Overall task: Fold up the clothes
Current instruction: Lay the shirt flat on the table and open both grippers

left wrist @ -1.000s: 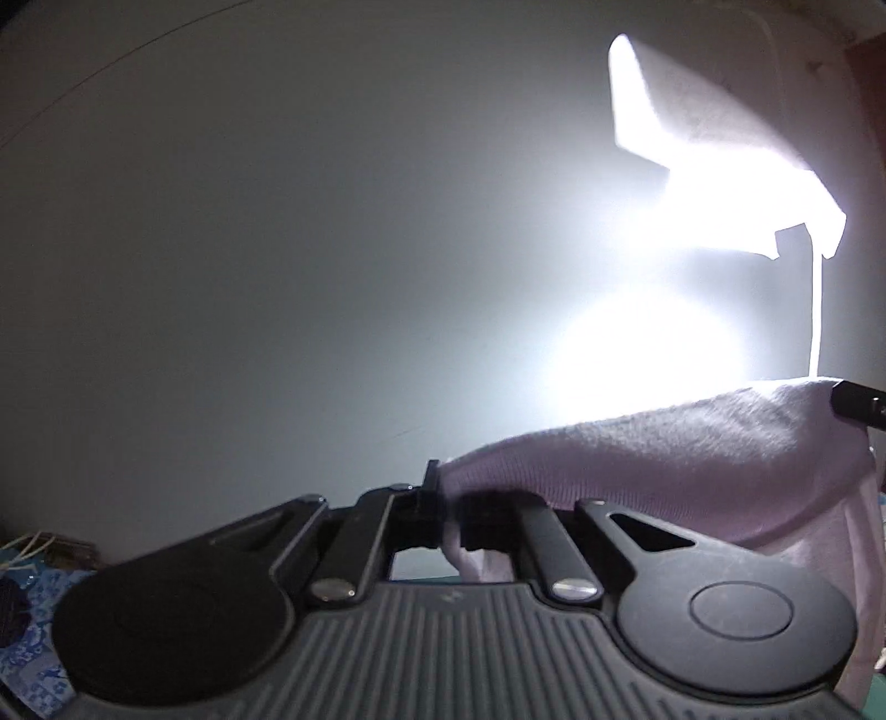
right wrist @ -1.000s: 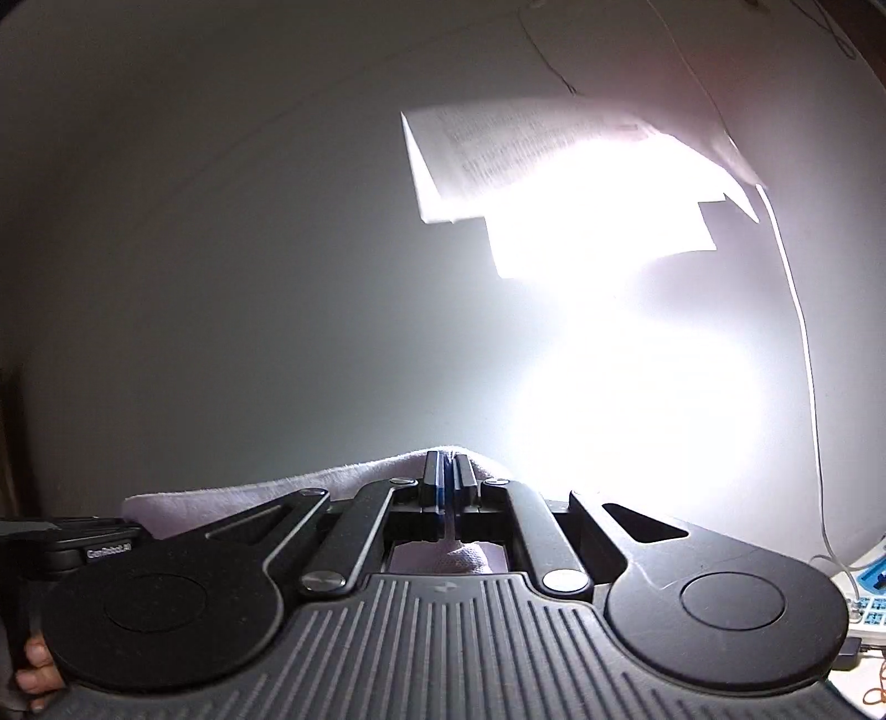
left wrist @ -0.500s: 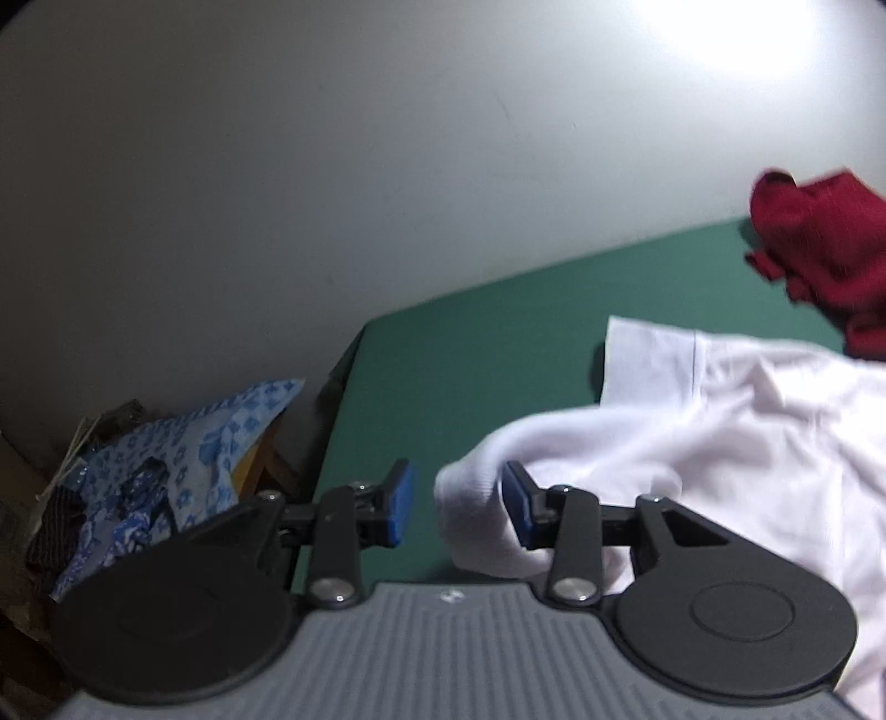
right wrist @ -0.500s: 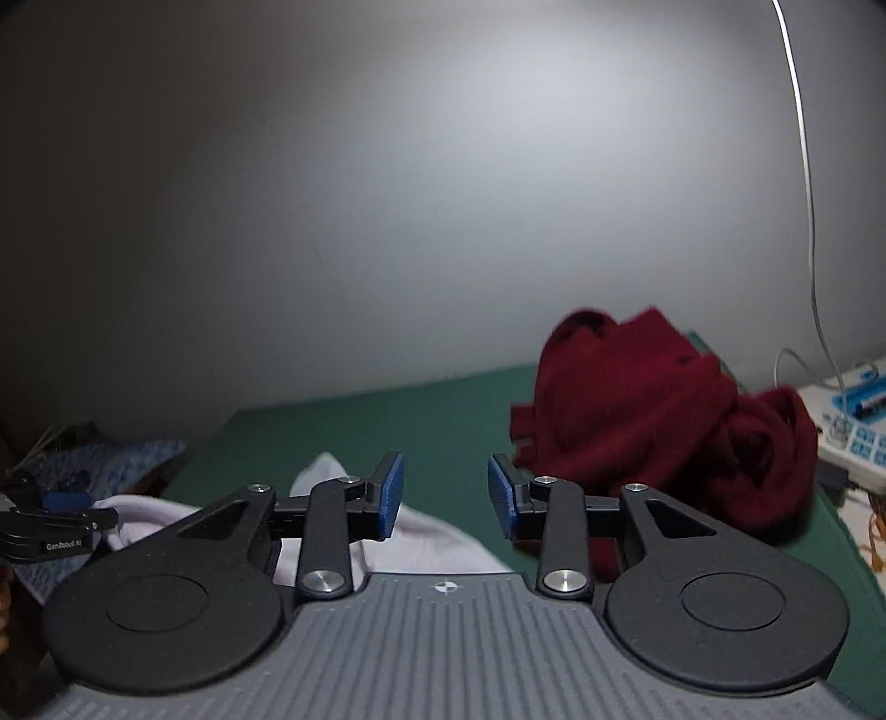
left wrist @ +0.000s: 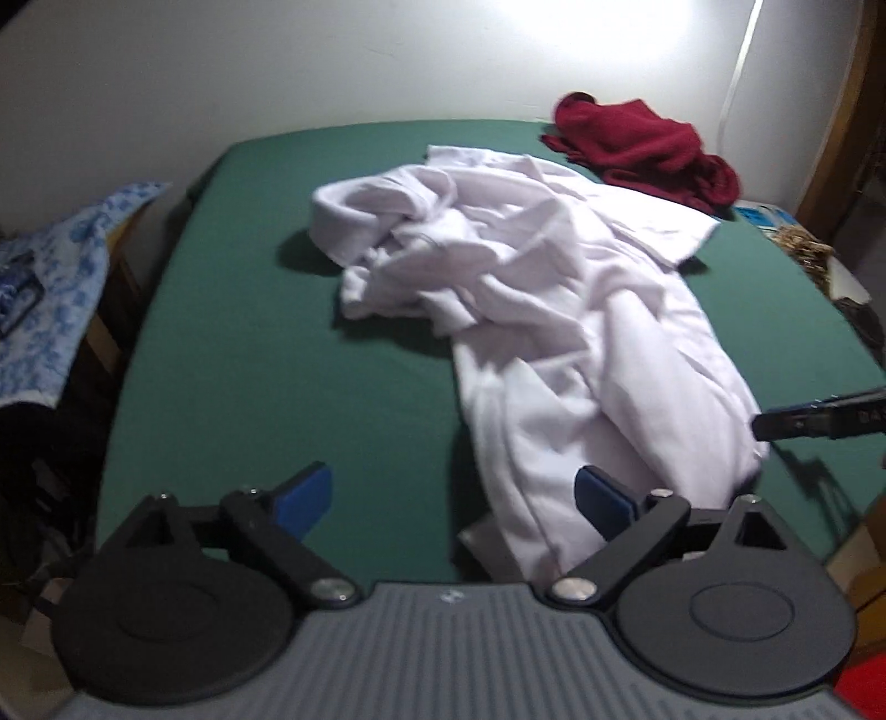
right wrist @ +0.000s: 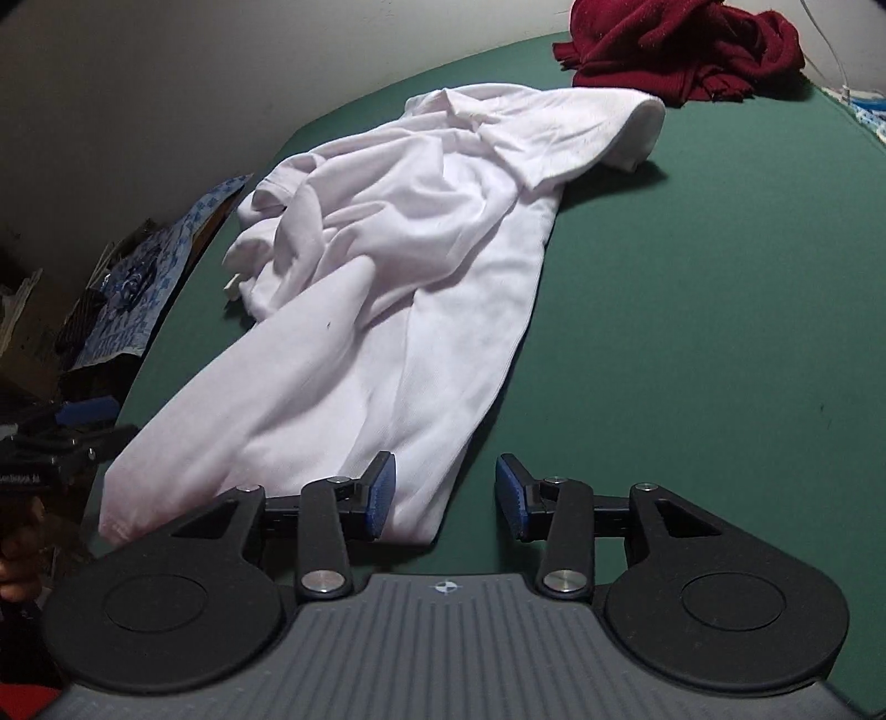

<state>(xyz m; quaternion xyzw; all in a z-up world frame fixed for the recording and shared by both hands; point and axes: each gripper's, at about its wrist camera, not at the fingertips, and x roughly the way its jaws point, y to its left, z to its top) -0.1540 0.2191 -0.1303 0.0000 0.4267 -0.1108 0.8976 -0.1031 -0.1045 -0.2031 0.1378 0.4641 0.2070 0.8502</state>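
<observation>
Left wrist view: white shirt point(left wrist: 559, 310) crumpled on green table point(left wrist: 266, 354), long axis near edge to far, collar end far, toward red garment point(left wrist: 642, 144).
Left claw point(left wrist: 453, 495): wide, opening, hem beside right pad, unpinched.
Right claw point(right wrist: 446, 494): half-wide, opening, empty.
Change: shirt earlier held aloft, both claws clamped; now dropped.

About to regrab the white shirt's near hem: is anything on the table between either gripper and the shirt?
Nothing visible. The white shirt lies directly ahead of the opening right gripper and left gripper; the red garment sits beyond it.
</observation>
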